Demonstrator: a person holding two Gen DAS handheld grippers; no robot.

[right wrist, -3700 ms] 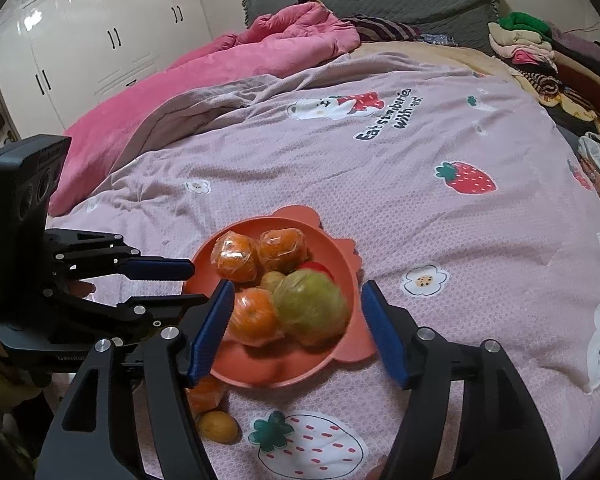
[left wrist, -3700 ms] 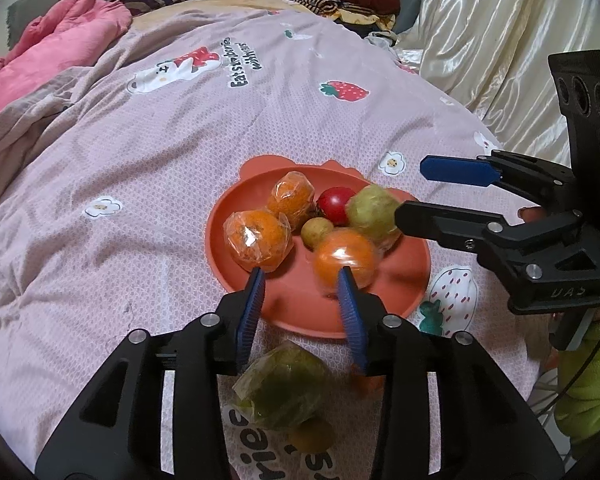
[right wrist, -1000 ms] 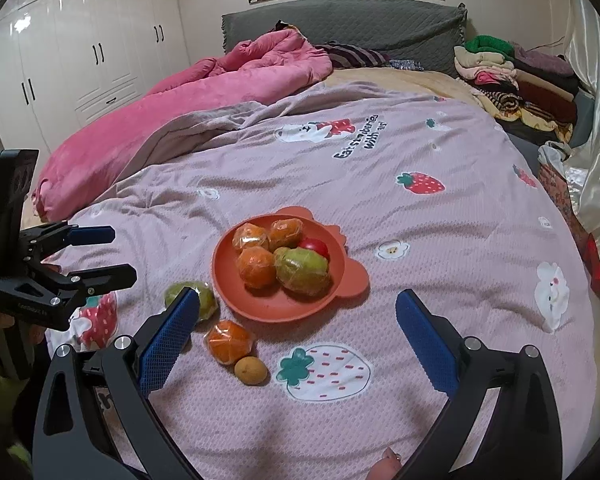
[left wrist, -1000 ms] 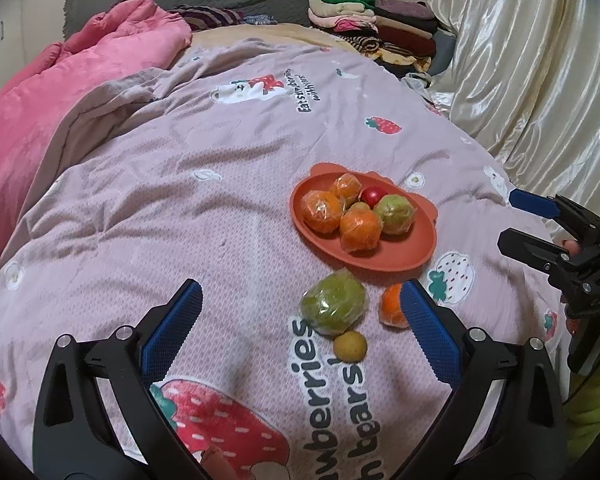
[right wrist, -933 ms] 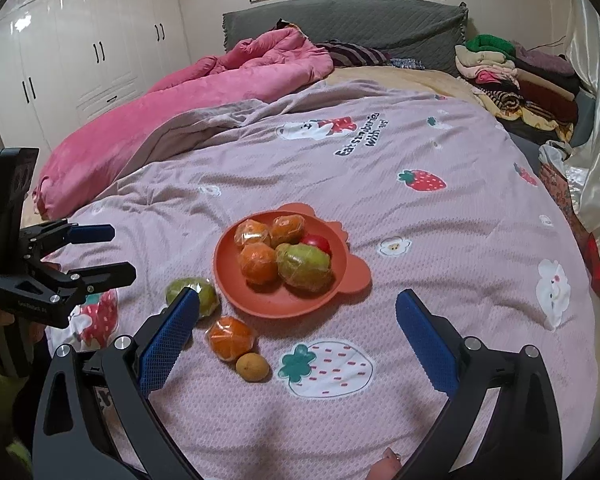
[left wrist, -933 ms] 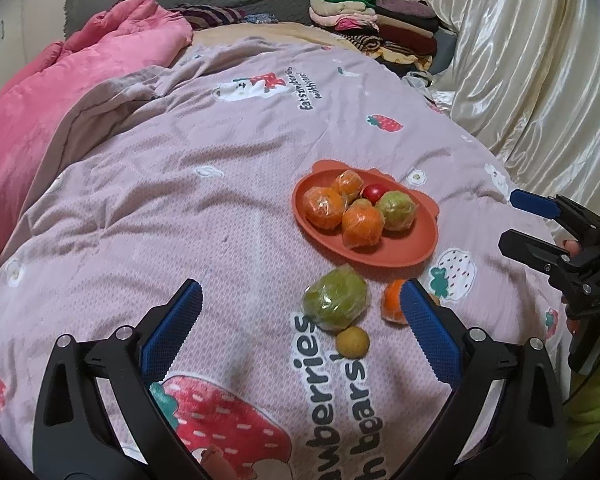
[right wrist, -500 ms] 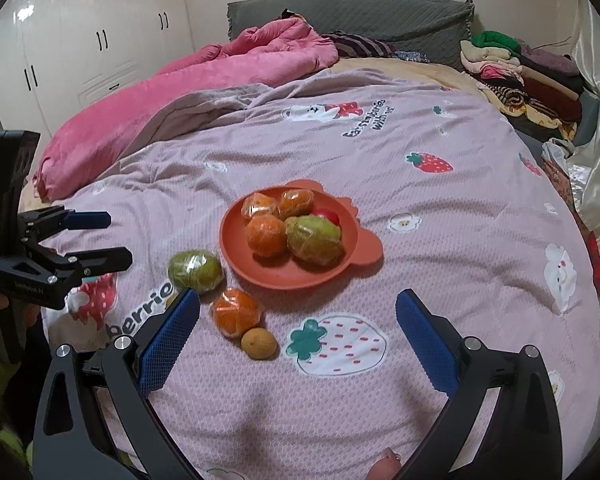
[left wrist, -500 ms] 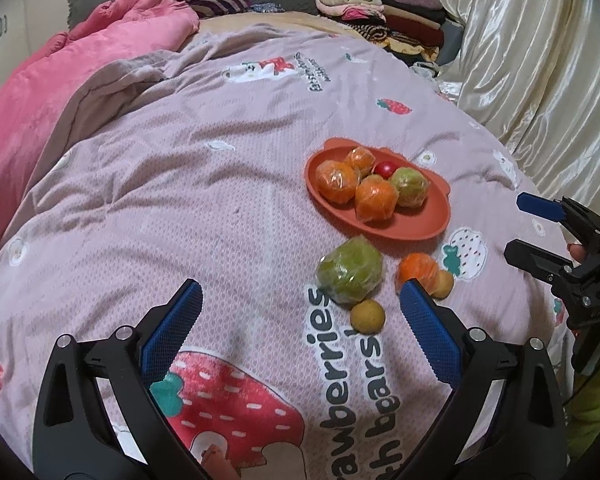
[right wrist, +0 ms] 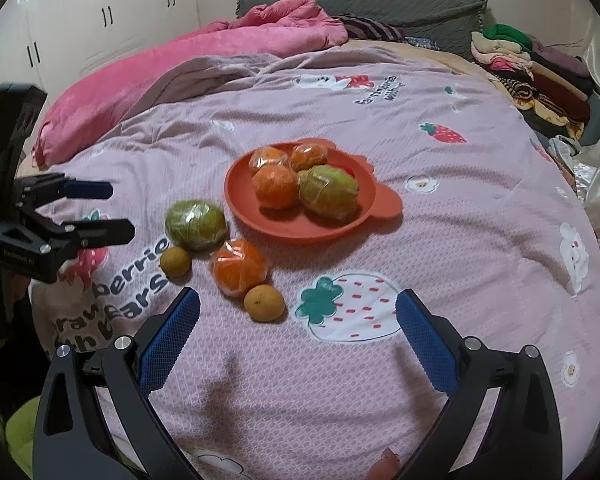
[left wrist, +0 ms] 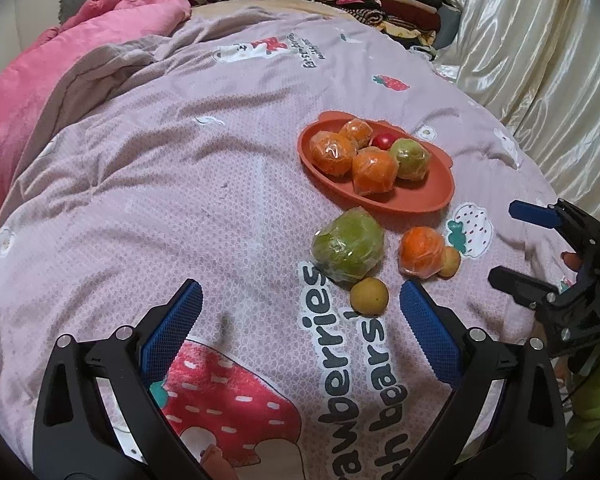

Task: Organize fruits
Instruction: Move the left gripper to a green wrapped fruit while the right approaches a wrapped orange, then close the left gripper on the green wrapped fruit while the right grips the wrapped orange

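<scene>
An orange plate [left wrist: 428, 200] [right wrist: 284, 224] on the bed holds several wrapped oranges, a wrapped green fruit [left wrist: 410, 158] [right wrist: 328, 192] and a small red fruit [left wrist: 382, 141]. On the blanket in front of it lie a wrapped green fruit [left wrist: 348, 250] [right wrist: 196, 224], a wrapped orange [left wrist: 422, 251] [right wrist: 239, 266] and two small yellow fruits [left wrist: 369, 296] [right wrist: 264, 302]. My left gripper [left wrist: 298, 320] [right wrist: 96, 210] is open, just short of the loose fruits. My right gripper [right wrist: 298, 320] [left wrist: 528, 246] is open too, empty, near the yellow fruit.
The blanket [left wrist: 180, 184] is pink-lilac with strawberry prints. A pink quilt [right wrist: 228, 48] is bunched at the far left, folded clothes [right wrist: 532, 68] are stacked at the far right, and a satin curtain [left wrist: 540, 40] hangs along the right side. White wardrobes [right wrist: 80, 8] stand behind.
Both grippers, once close over the plate with narrower jaws, drew far back and opened wide. Over the last second they have come closer to the loose fruits, which now look larger.
</scene>
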